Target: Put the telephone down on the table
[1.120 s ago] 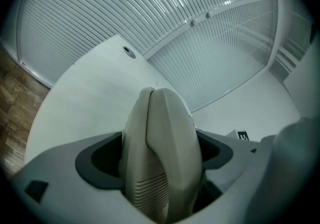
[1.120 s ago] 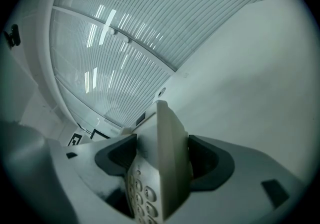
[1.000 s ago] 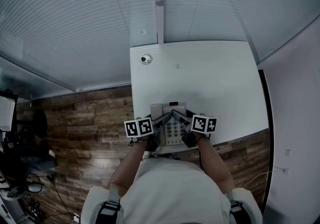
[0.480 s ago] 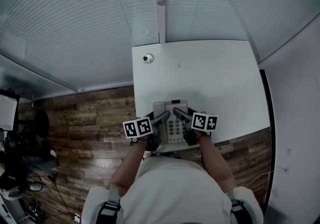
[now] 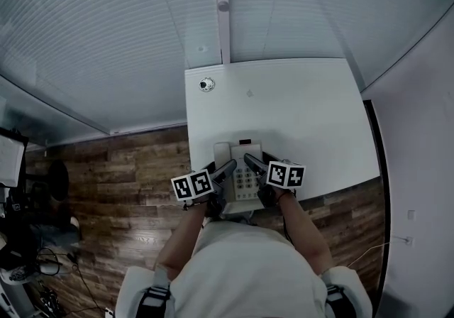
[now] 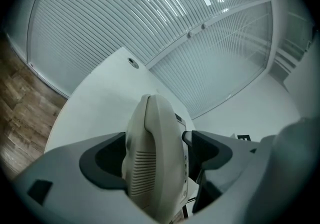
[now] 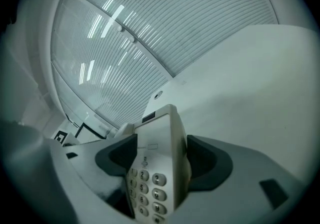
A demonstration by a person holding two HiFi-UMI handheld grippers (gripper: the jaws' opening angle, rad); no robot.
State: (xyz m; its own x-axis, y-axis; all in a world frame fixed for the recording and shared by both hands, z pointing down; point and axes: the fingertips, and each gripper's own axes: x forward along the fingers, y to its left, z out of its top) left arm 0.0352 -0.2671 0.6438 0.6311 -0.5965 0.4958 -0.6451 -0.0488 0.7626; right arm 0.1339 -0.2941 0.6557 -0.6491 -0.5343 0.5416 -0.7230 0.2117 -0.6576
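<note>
We see an office: a white rectangular worktop (image 5: 305,111) with a round cable grommet (image 5: 206,84) against ribbed frosted-glass partition walls (image 5: 106,40). A pale grey keypad desk telephone (image 5: 245,180) adds to it.

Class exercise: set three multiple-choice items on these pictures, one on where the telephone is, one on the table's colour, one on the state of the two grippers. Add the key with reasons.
1. At which part of the table is the telephone?
A. the far edge
B. the near edge, by the person
C. the far right corner

2. What colour is the table?
A. black
B. brown
C. white

3. The left gripper and the right gripper are:
A. both shut on the telephone
B. both open
C. one open, one shut

Key:
1 B: the head view shows it at the edge beside the person.
2 C: its top is plain white in every view.
3 A: each gripper view shows jaws pressed on the telephone's sides.
</note>
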